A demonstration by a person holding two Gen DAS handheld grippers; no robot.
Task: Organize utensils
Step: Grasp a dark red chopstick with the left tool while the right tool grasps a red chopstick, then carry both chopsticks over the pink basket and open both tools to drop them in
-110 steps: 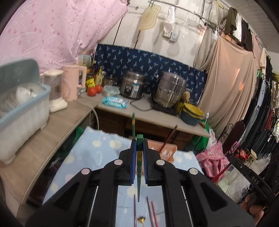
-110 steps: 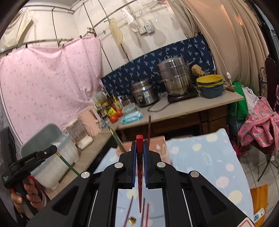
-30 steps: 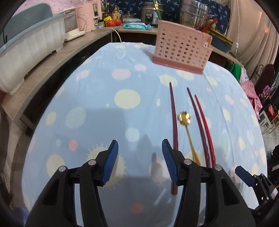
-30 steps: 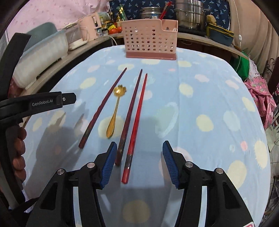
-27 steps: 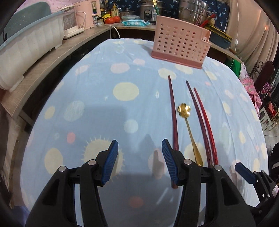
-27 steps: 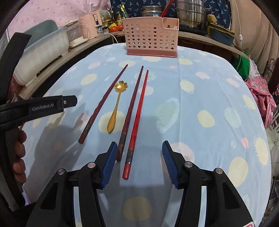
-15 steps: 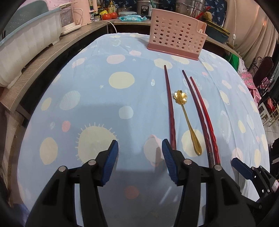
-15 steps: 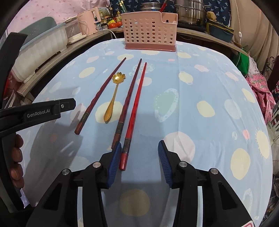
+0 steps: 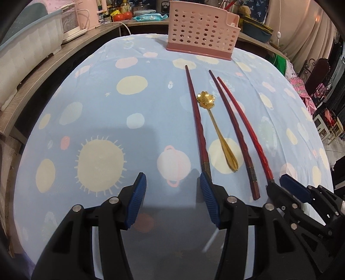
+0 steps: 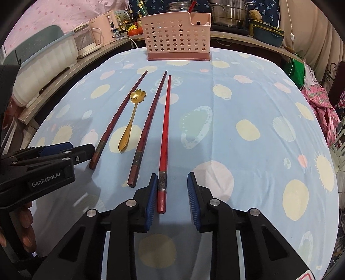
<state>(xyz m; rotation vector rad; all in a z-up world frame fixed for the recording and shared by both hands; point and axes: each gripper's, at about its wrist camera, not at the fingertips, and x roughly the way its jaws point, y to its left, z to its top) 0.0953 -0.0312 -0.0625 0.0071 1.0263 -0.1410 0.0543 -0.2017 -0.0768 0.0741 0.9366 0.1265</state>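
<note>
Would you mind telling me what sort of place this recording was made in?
Most likely a lived-in home kitchen: stainless steel steamer pot and pale pink electric kettle on the wooden counter, clothed table holding a pink perforated plastic utensil caddy.

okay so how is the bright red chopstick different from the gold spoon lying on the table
The bright red chopstick is longer and straight-sided; the gold spoon is shorter, with a flower-shaped bowl. The chopstick's near end lies between the fingers of the right gripper, whose jaws are closing; the spoon lies apart from both grippers. The chopstick is the rightmost piece in the right wrist view; the spoon lies between two darker chopsticks. Both lie flat on the tablecloth, pointing toward the pink basket.
</note>
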